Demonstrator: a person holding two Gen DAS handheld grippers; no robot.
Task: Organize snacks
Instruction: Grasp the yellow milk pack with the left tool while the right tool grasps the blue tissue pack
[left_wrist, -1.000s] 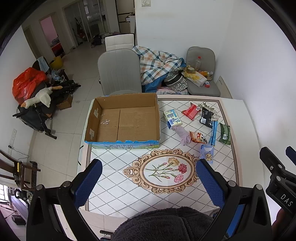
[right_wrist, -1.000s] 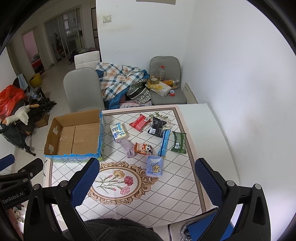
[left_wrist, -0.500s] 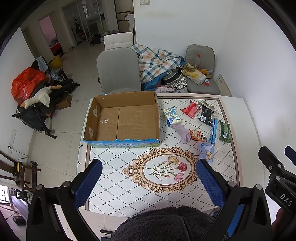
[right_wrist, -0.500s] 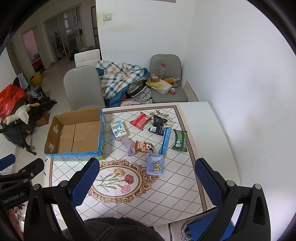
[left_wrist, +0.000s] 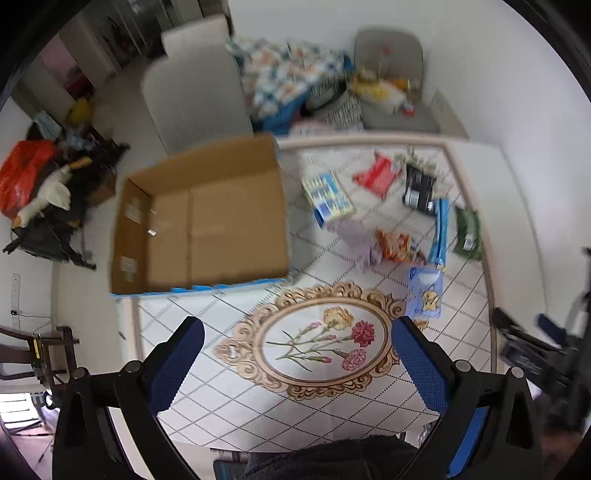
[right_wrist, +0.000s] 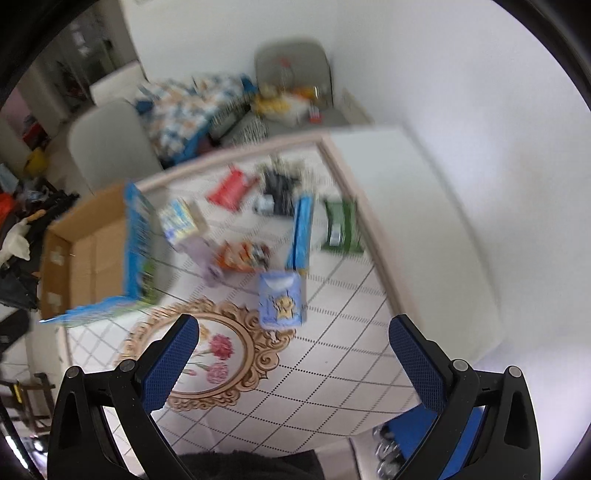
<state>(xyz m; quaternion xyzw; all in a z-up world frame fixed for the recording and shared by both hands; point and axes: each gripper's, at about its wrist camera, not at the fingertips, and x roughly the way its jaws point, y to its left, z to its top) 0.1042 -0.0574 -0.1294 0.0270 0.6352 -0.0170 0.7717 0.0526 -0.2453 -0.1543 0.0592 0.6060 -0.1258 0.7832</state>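
Where hidden rightward, box floor (left_wrist: 207, 225) bare leftward.

Both tongs held spread and empty.
The left tongs (left_wrist: 295, 354) and right tongs (right_wrist: 293, 352) are held aloft with blue pads (right_wrist: 168, 363) wide apart, nothing gripped.

— Where's the box (left_wrist: 207, 218)?
— On the table's (left_wrist: 332, 402) left end, a chair (left_wrist: 195, 88) behind it.
— And the snacks (left_wrist: 399, 214)?
— Scattered right of the box, on the table.
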